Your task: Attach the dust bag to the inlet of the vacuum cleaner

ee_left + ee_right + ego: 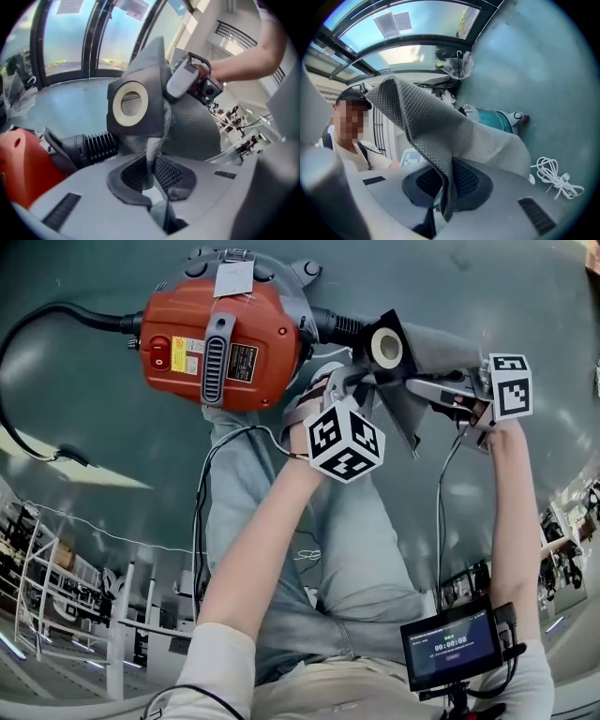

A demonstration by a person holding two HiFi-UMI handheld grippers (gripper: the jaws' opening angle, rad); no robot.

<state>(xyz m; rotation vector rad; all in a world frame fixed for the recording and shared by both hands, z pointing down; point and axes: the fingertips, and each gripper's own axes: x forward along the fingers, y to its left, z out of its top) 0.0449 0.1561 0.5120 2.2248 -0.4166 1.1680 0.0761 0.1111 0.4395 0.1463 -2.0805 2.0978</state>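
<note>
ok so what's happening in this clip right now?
A person is holding a grey dust bag in the air with both grippers, next to a red vacuum cleaner on the floor. The left gripper is shut on the fabric just below the bag's black collar. The right gripper is shut on a fold of fabric further back. The collar's ring sits close to the ribbed inlet but is not on it yet.

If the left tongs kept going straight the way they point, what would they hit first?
The grey dust bag itself: the left tongs pinch a fold of it, and its black collar with the pale ring stands right ahead. The ribbed inlet lies left of that line, it seems.
</note>
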